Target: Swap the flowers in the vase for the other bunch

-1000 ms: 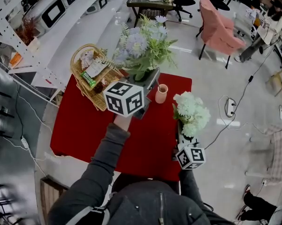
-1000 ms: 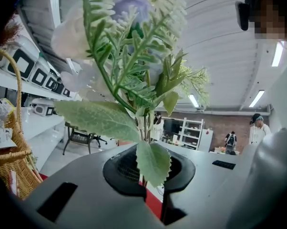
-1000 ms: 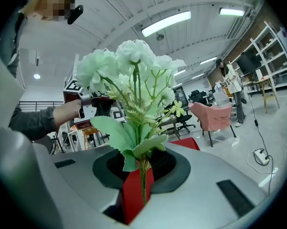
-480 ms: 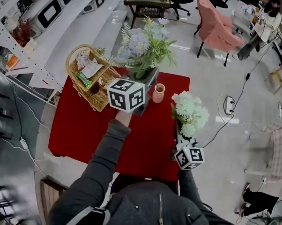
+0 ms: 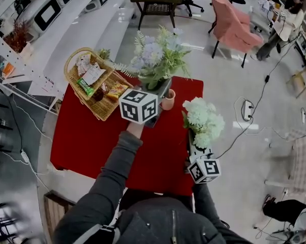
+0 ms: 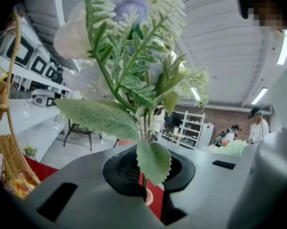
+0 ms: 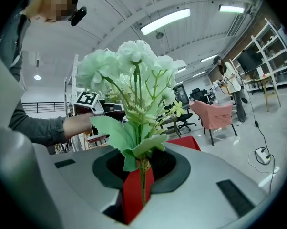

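A woven wicker basket [image 5: 74,65] of snacks sits at the left of the red tablecloth [image 5: 92,141]. The left gripper [image 6: 146,171] pinches the stems of the lilac, leafy artificial bunch [image 5: 155,57] just above the small pink vase [image 5: 168,99], apparently lined up with its mouth. The right gripper [image 7: 142,175] clamps the white bunch [image 5: 201,118] off to the side, likely to leave the vase free

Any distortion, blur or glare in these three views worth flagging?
Head view: fisheye bend toward the edges, slightly soft, though the red cloth reads clearly. Left gripper view: strong wide-angle curve; the purple bunch, very close, has washed-out, soft blooms. Right gripper view: the ceiling lamp blows out, the white bunch is fairly sharp, corners vignetted dark.
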Tool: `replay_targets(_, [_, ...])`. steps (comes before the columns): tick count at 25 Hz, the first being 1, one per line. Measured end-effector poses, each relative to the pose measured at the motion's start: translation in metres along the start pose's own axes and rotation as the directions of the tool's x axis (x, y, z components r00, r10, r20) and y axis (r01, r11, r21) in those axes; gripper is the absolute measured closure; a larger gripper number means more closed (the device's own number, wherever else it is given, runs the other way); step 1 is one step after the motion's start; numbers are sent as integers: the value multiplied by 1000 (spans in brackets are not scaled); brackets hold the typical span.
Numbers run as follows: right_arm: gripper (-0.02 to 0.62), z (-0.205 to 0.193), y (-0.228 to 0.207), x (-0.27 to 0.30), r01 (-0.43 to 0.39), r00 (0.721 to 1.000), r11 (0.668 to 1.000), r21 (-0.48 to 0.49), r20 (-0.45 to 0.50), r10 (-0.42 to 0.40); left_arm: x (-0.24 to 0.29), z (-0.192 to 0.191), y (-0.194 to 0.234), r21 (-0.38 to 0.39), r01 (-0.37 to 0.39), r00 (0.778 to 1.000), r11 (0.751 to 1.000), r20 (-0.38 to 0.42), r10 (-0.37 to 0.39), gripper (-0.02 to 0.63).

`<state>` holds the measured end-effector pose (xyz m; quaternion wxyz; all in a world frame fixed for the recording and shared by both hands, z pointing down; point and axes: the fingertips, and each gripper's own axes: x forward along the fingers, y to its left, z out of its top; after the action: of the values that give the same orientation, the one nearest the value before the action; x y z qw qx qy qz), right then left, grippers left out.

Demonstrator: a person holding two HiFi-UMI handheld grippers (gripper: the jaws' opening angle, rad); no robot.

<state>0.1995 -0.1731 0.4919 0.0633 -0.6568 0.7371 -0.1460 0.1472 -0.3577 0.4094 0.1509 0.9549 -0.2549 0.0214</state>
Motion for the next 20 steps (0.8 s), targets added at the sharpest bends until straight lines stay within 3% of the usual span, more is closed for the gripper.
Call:
replay_targets(11, [518, -1, -1, 2, -13, 1000, 1000, 13, 0, 13, 0, -35, 4, 22, -7, 999, 1000, -43, 8, 569])
replay_targets(20, [518, -1, -2, 2, -1, 1000, 1000, 21, 8, 1, 8, -55, -2, 82, 11, 996, 997, -84, -4, 569])
